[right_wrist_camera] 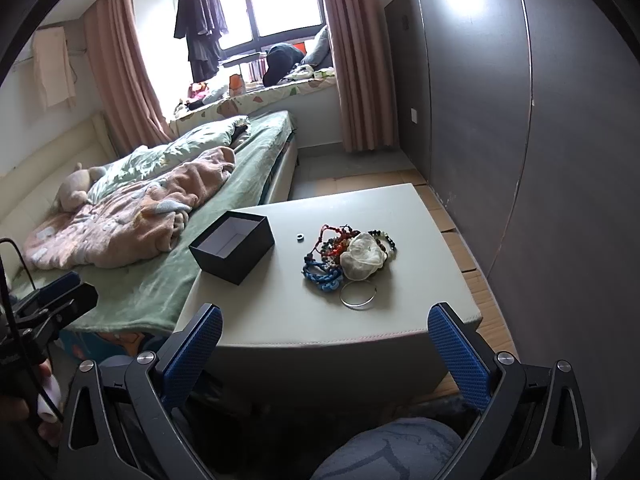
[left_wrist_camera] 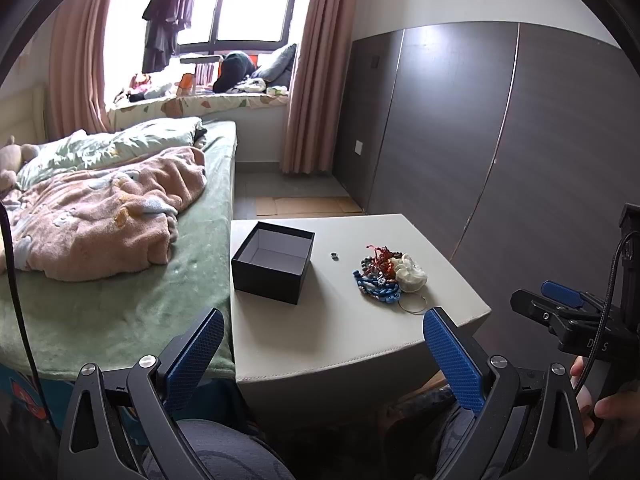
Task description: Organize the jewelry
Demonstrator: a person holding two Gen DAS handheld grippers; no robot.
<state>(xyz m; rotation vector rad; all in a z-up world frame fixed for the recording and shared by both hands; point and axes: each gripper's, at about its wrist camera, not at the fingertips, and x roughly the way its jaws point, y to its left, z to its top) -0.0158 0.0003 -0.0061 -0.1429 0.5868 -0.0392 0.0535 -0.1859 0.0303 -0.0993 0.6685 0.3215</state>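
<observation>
An open black box (left_wrist_camera: 273, 262) (right_wrist_camera: 233, 249) with a pale, empty inside stands on the left part of a grey-white table (left_wrist_camera: 344, 336) (right_wrist_camera: 320, 320). To its right lies a heap of jewelry (left_wrist_camera: 386, 274) (right_wrist_camera: 348, 256): blue, red and beaded bracelets with a white pouch (left_wrist_camera: 412, 272) (right_wrist_camera: 362, 261) on top. A silver bangle (left_wrist_camera: 414, 304) (right_wrist_camera: 358, 298) lies in front of the heap, and a small dark ring (left_wrist_camera: 334, 256) (right_wrist_camera: 300, 237) sits alone between box and heap. My left gripper (left_wrist_camera: 324, 348) and right gripper (right_wrist_camera: 326, 344) both hang open before the table's near edge, holding nothing.
A bed (left_wrist_camera: 120, 280) (right_wrist_camera: 168, 264) with a green sheet and pink blanket (left_wrist_camera: 100, 216) (right_wrist_camera: 132, 216) borders the table on the left. A dark panelled wall (left_wrist_camera: 500, 160) (right_wrist_camera: 520, 140) stands to the right. A person's knees (left_wrist_camera: 224, 452) (right_wrist_camera: 392, 452) show below the grippers.
</observation>
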